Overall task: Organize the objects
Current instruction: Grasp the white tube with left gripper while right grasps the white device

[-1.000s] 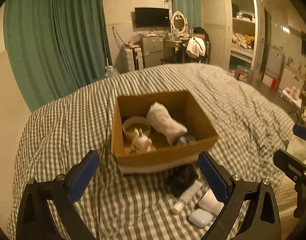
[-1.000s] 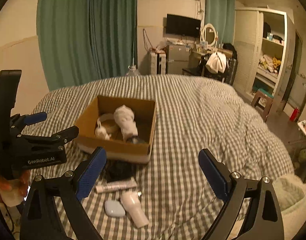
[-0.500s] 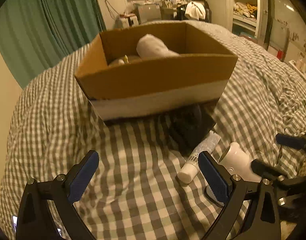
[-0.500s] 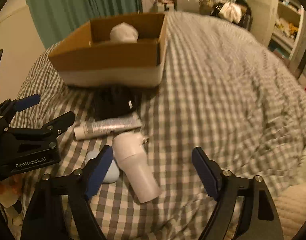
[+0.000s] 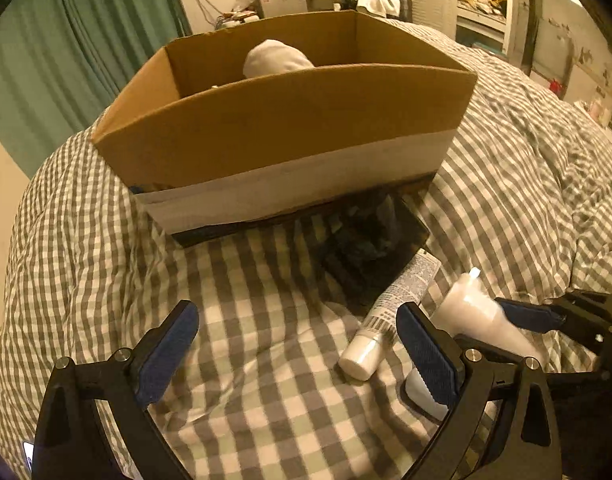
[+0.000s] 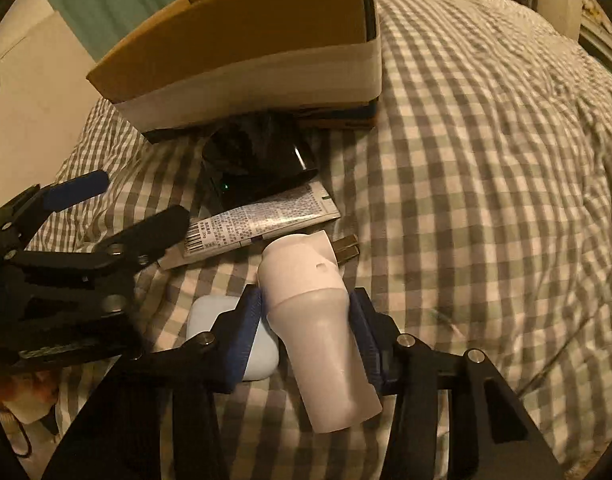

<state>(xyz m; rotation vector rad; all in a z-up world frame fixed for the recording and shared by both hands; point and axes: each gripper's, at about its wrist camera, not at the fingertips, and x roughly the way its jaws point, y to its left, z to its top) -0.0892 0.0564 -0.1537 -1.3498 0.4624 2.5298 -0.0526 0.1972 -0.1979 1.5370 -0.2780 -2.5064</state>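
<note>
While the right hand-held gripper [image 6: 306,316] pinches a smooth white plastic plug-in device [image 6: 319,332] between its ribbed blue pads [image 6: 248,332], the left hand-held gripper [image 5: 294,344] hangs spread wide over bare bedding, gripping nothing. Bed [image 5: 266,400] — soft grey-and-white gingham, rumpled. Device: cylindrical body widening to a rounded head, two metal prongs at its far end, lying beside a flat printed tube [image 6: 258,226] with a white cap [image 5: 359,358]. Cardboard box [image 5: 290,136], matte brown with a pale band along the base, stands just beyond; a glossy black object [image 6: 258,164] lies against its front.

Left wrist view alone looks over the box rim — a white fabric bundle [image 5: 276,60] inside. Right wrist view alone shows a rounded pale-blue case [image 6: 210,316] touching the device's left side, partly under the gripper's finger.
</note>
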